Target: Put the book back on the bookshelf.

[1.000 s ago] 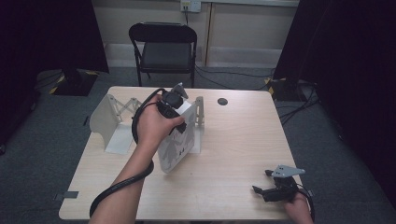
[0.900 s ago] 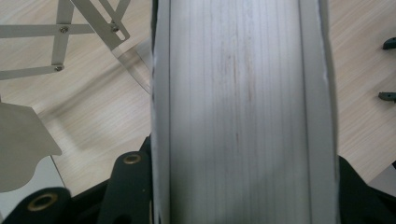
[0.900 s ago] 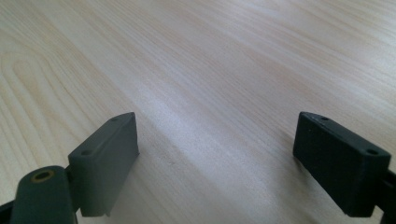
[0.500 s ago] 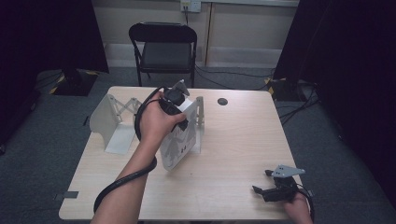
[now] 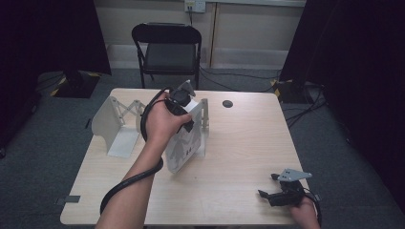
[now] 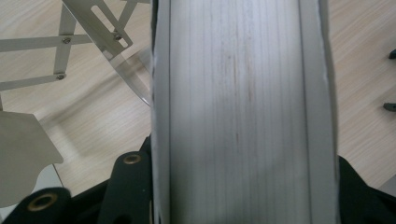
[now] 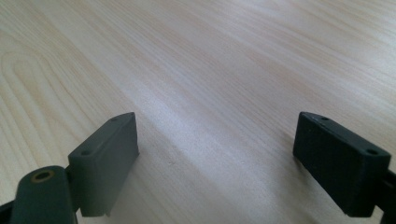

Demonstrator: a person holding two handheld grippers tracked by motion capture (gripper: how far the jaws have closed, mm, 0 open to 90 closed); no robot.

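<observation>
Since a second ago the left gripper has tipped the white book slightly more upright beside the metal bookend rack on the counter, seen from above. Its own view shows jaws clamped on the book's page edges. Right gripper hovers wide open, holding nothing, over bare wood.

Bright overhead light on the table, dark surroundings; both gripper views look soft, close-up blurred.
</observation>
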